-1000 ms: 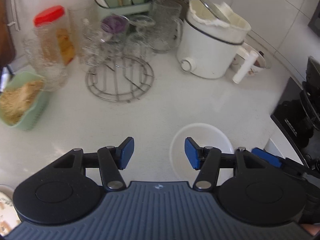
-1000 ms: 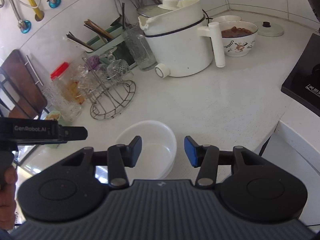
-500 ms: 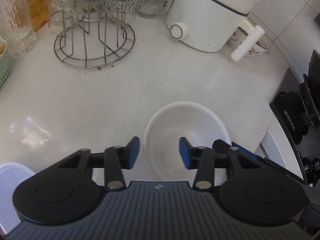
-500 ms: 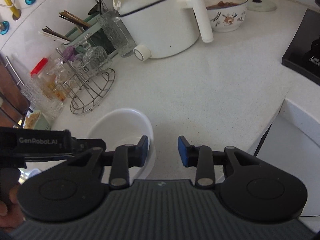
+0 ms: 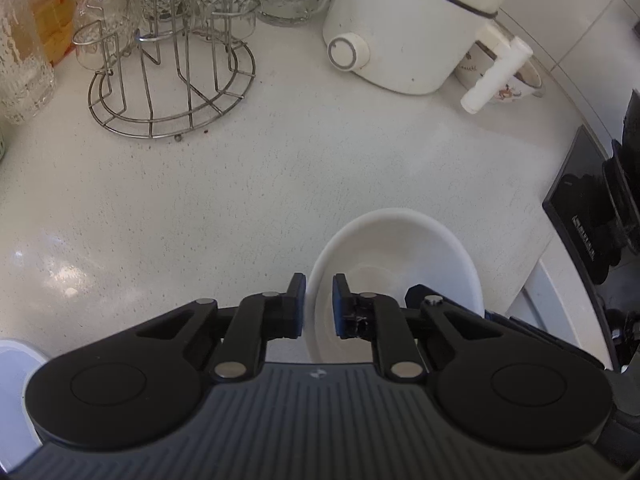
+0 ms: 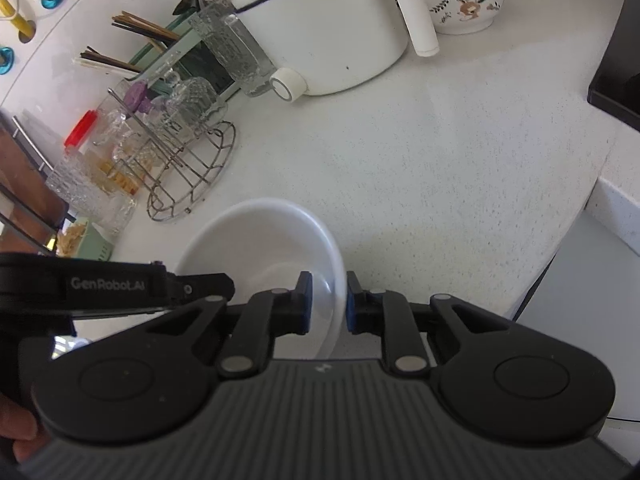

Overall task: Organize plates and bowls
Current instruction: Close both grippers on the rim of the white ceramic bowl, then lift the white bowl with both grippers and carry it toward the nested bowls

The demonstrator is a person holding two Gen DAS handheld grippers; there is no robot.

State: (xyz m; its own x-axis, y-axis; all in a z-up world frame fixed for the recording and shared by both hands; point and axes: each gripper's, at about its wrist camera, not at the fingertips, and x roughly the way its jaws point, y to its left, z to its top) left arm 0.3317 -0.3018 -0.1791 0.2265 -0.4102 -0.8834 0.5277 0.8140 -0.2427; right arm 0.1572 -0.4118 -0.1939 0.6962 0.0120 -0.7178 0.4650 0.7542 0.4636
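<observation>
Gripping opposite sides of the bowl (image 5: 394, 256) near the counter's (image 5: 248, 208) front edge, your left tongs (image 5: 320, 306) and right tongs (image 6: 329, 303) each pinch its rim.

Bowl (image 5: 400, 248) sits on table (image 5: 224, 200) near its front edge, between left hand-held gripper (image 5: 319, 306) and right hand-held gripper (image 6: 329, 302). Wire rack (image 5: 172, 92) stands behind-left, cooker pot (image 5: 404, 28) behind, patterned bowl (image 6: 464, 4) beyond it.
</observation>
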